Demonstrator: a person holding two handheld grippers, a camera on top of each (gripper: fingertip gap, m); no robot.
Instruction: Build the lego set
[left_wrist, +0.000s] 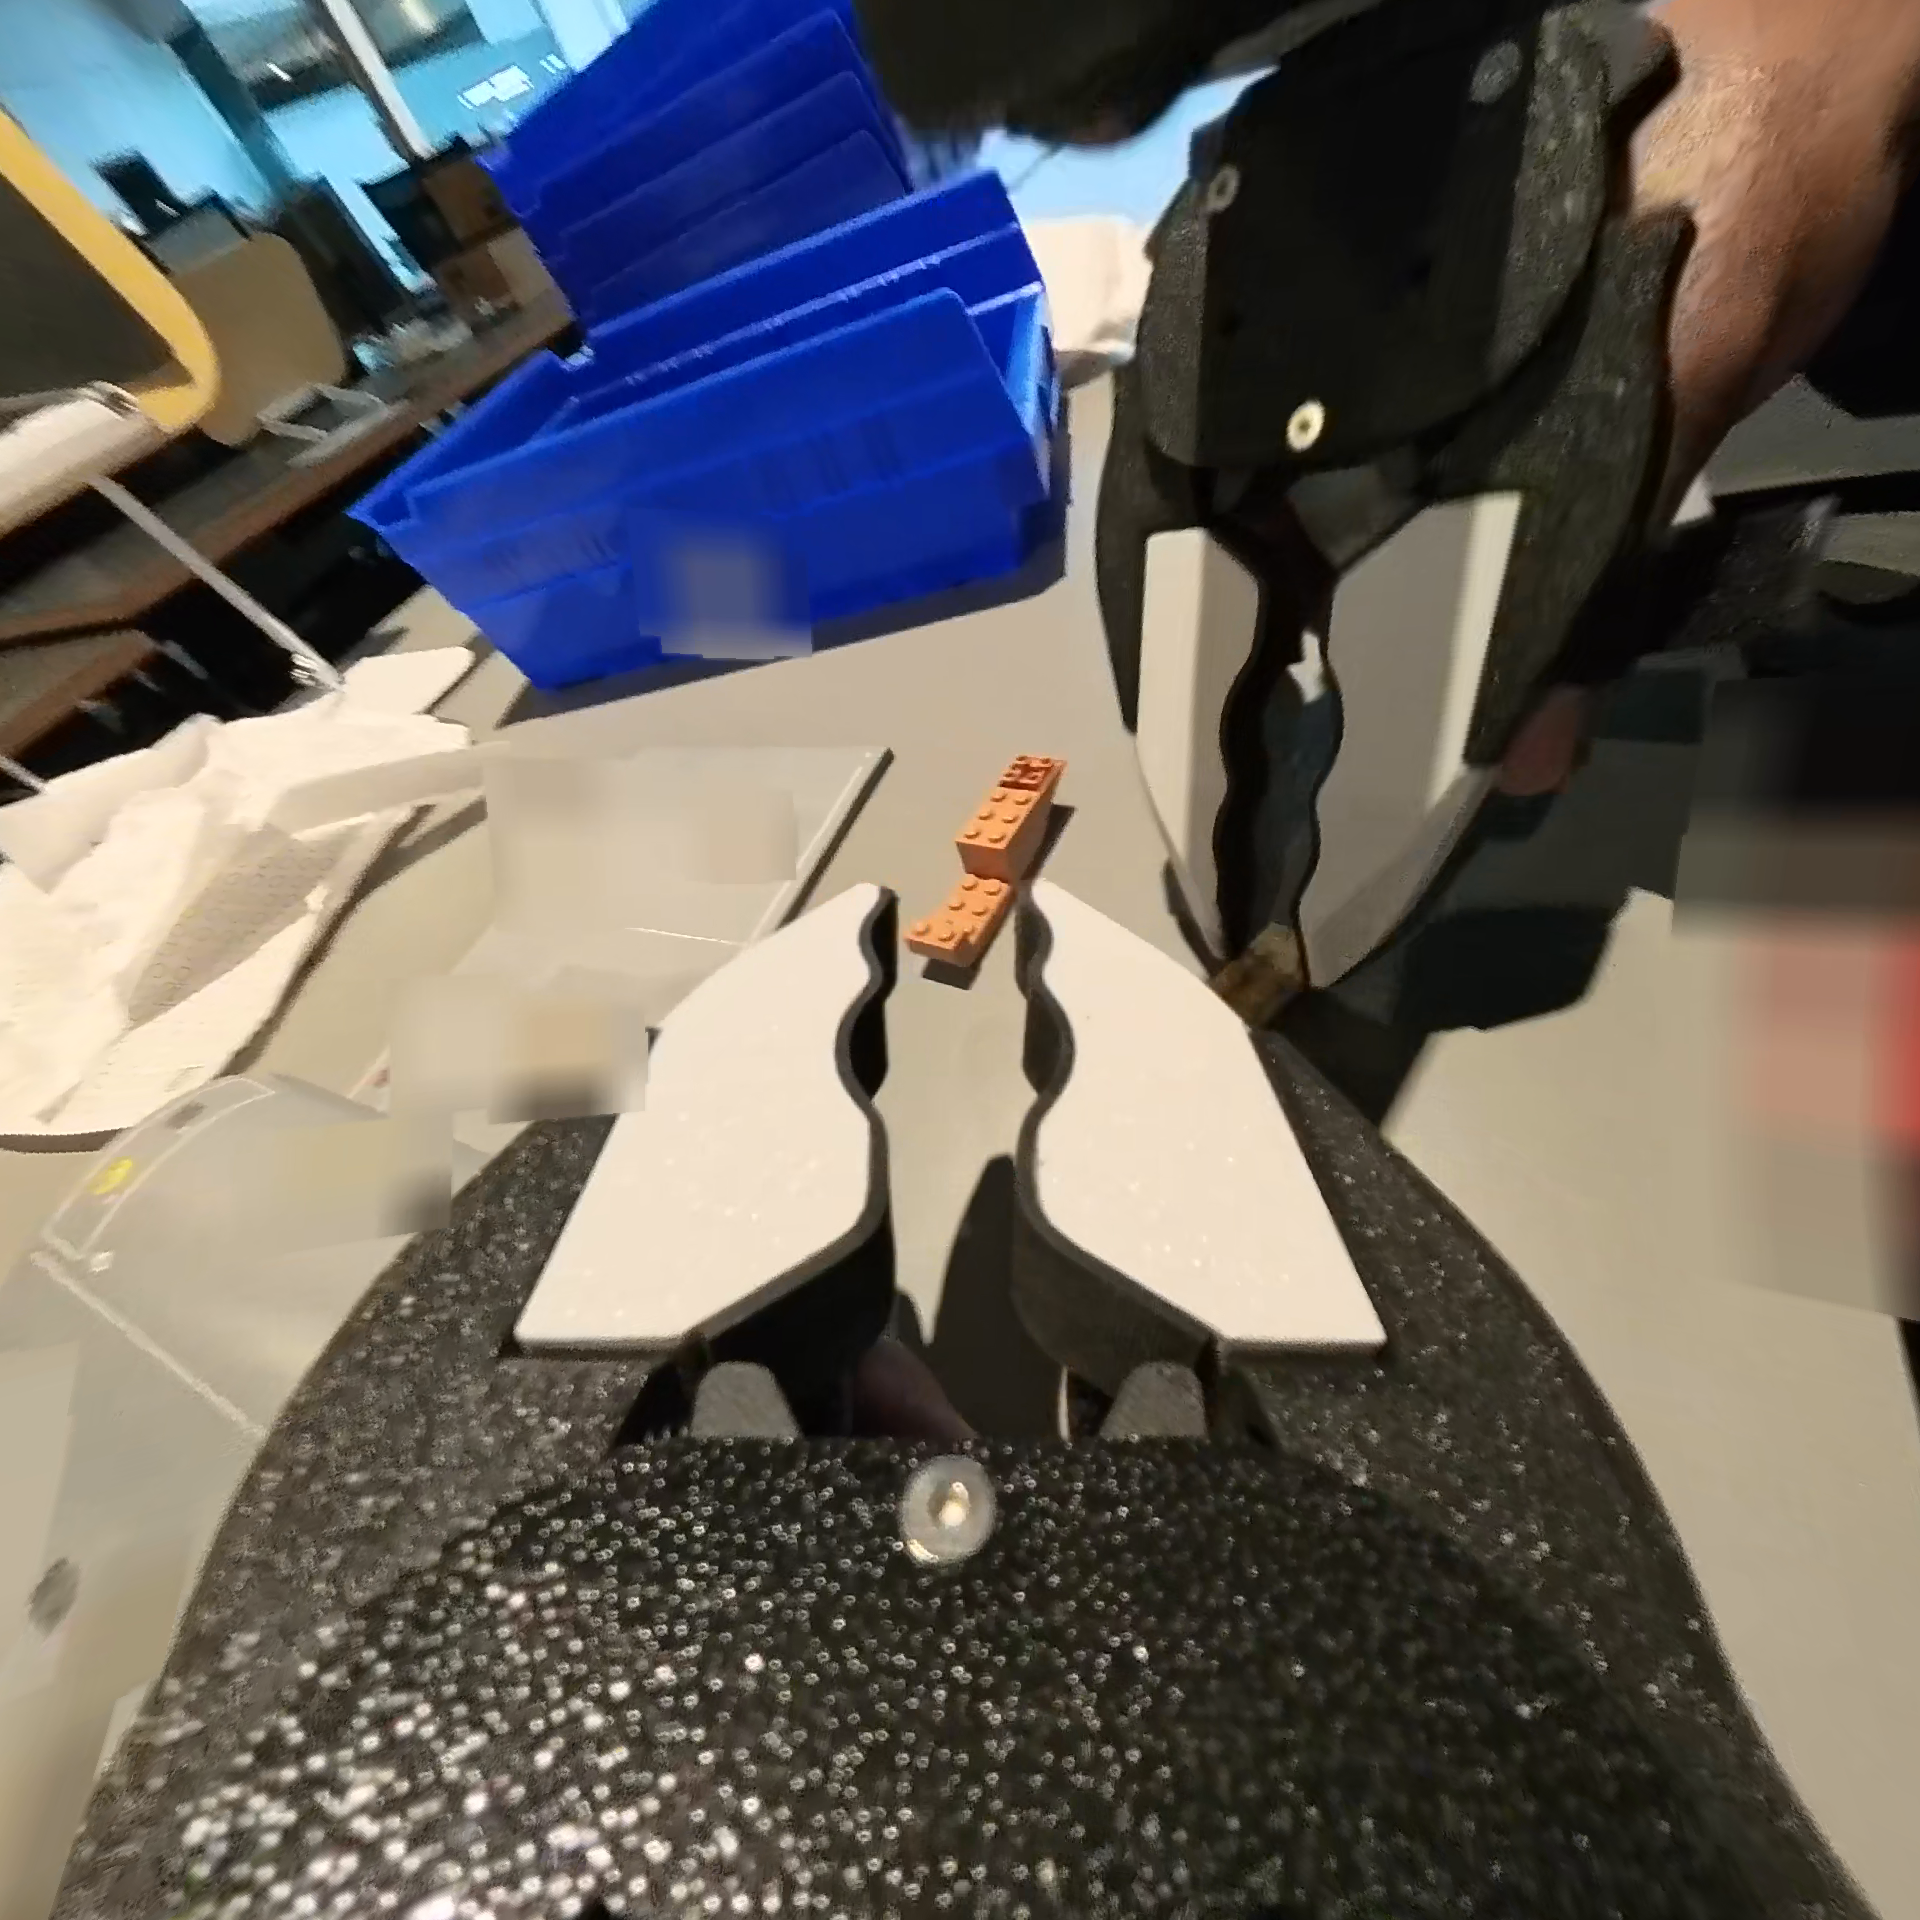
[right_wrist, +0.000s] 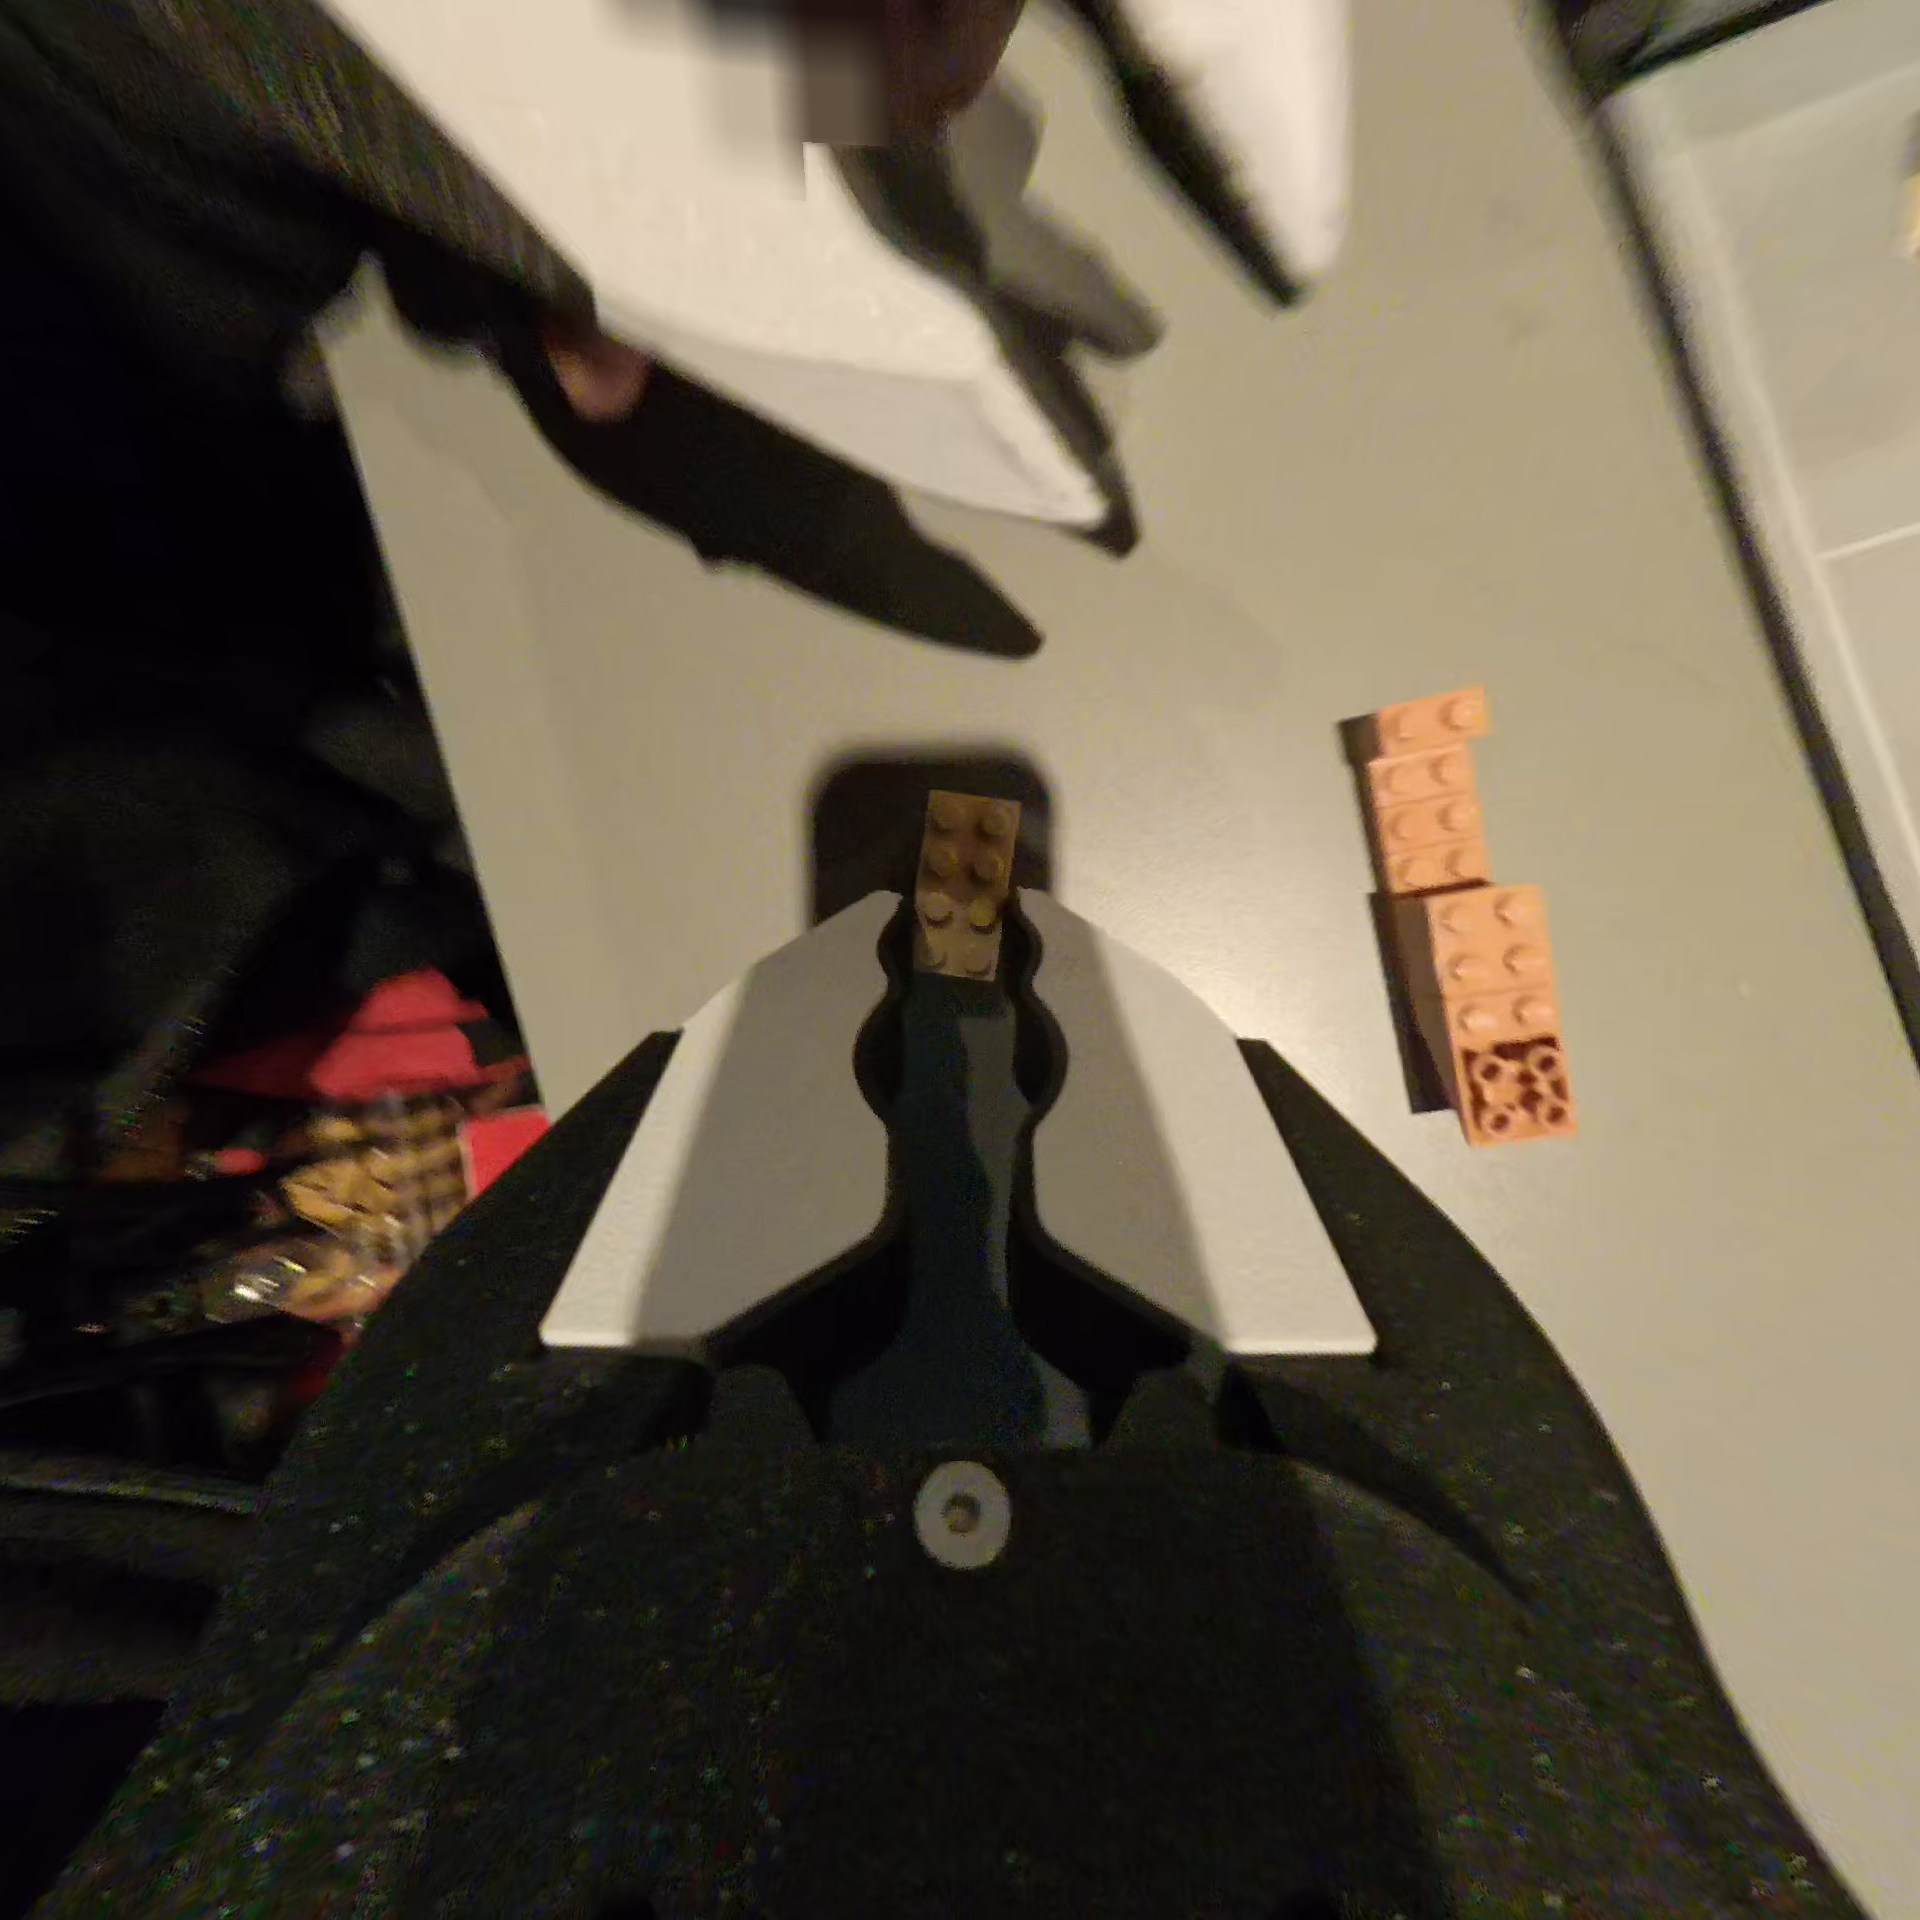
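Observation:
An orange Lego assembly (left_wrist: 1000, 840) of a thick brick and thin plates lies on the grey table (left_wrist: 1039, 665), just beyond my left fingertips. My left gripper (left_wrist: 956, 920) is open and empty, low over the table. My right gripper (left_wrist: 1262, 961) points down to the right of the assembly, shut on a small tan plate (left_wrist: 1252, 977). In the right wrist view the tan plate (right_wrist: 961, 883) sticks out between the right gripper's (right_wrist: 958, 914) tips above the table. The orange assembly (right_wrist: 1455, 904) lies to its right. The left gripper (right_wrist: 1195, 416) is blurred at the top.
Stacked blue bins (left_wrist: 748, 447) stand behind the assembly. Crumpled white paper (left_wrist: 156, 883) and clear sheets lie at the left. Bags of loose pieces (right_wrist: 364, 1174) show below the table's edge. A pale tray edge (right_wrist: 1818, 416) runs along the right.

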